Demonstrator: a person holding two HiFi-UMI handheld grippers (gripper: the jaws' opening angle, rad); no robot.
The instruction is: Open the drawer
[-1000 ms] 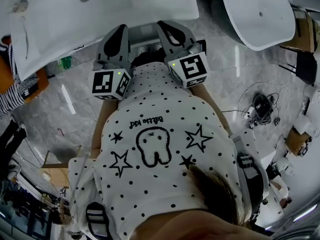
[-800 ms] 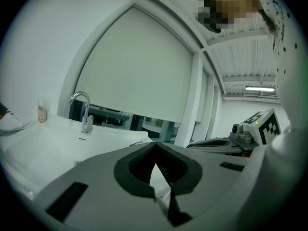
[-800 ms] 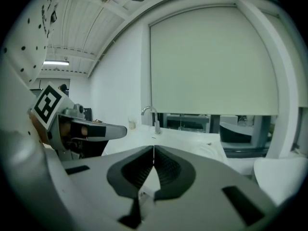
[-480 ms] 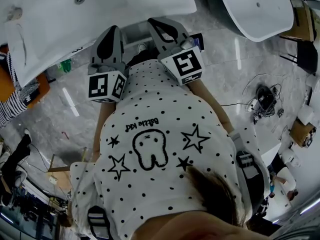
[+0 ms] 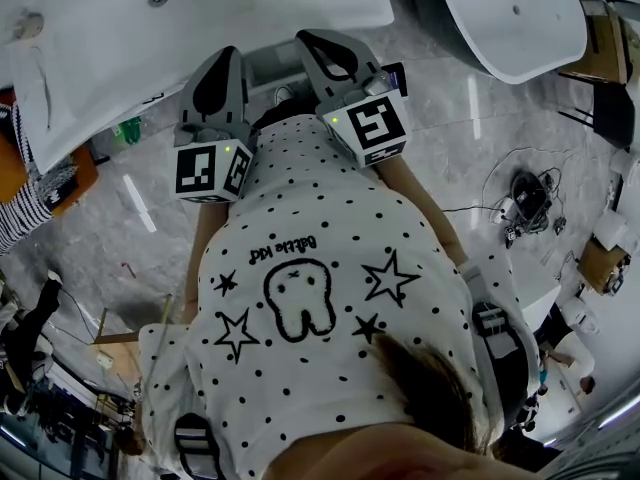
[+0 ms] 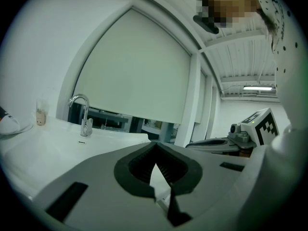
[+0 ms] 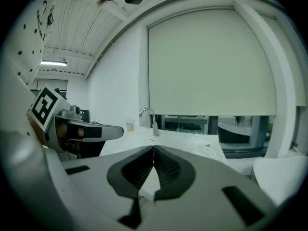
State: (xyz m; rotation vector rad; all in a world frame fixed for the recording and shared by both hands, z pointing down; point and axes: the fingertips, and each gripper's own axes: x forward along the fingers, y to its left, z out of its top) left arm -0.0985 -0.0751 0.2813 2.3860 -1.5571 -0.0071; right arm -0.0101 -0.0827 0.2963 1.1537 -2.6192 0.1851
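I hold both grippers close in front of my chest, pointing at a white counter (image 5: 200, 18). My left gripper (image 5: 226, 56) is shut, and in its own view (image 6: 155, 146) the ribbed pads meet at the tips with nothing between them. My right gripper (image 5: 312, 38) is also shut and empty, its tips touching (image 7: 154, 148). Between the two grippers a pale strip (image 5: 282, 73) shows under the counter's edge. I cannot tell whether it is the drawer front. No handle is in view.
A chrome faucet (image 6: 83, 110) (image 7: 150, 118) stands on the counter below a window with a lowered blind (image 7: 211, 61). A white tub (image 5: 515, 28) stands to the right on the marble floor (image 5: 110, 228). Cables and a small device (image 5: 525, 208) lie further right.
The head view has shifted a little, so both grippers sit slightly higher and further left in it. Their jaws stay shut and empty.
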